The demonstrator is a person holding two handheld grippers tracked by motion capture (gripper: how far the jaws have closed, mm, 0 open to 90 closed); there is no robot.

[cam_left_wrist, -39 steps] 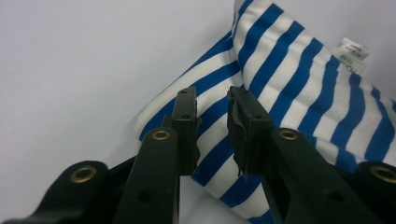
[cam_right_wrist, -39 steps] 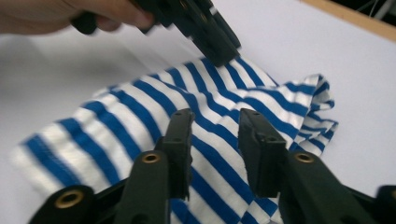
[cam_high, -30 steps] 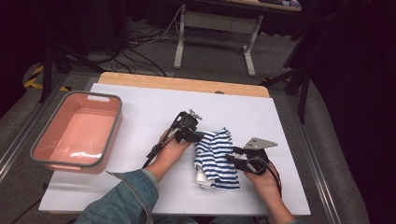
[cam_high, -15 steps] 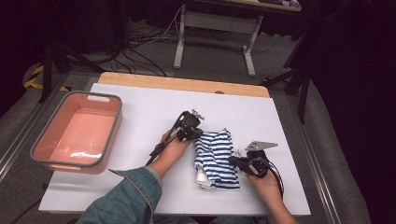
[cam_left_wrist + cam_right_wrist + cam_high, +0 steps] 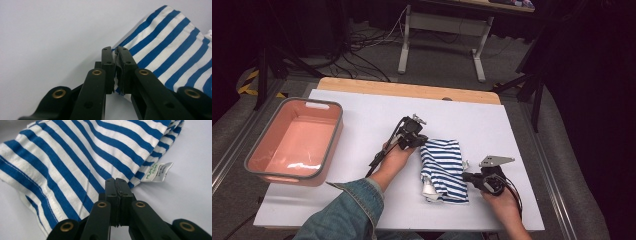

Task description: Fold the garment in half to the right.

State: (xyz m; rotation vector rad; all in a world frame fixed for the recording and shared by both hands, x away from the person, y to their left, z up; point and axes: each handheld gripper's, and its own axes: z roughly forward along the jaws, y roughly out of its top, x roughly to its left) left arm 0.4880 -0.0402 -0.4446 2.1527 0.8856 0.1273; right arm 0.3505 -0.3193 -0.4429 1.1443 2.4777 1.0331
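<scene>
A blue-and-white striped cloth (image 5: 442, 165) lies crumpled on the white table (image 5: 362, 115), right of centre. My left gripper (image 5: 421, 142) is at the cloth's far left corner. In the left gripper view its jaws have just been closing and are now shut (image 5: 115, 53) with a fold of the striped cloth (image 5: 170, 50) pinched between them. My right gripper (image 5: 464, 176) is at the cloth's right edge, its jaws shut (image 5: 117, 182) on the thin hem of the cloth (image 5: 87, 157). A white care label (image 5: 160, 171) sticks out of the fabric.
A pink bin with a grey rim (image 5: 257, 170) stands at the table's left side. A wooden strip (image 5: 407, 90) runs along the far edge. Cables and a metal stand (image 5: 439, 45) are on the floor beyond.
Both hands have stayed at the cloth's edges. The right gripper has edged slightly toward the near side of the table. The cloth lies much as before.
</scene>
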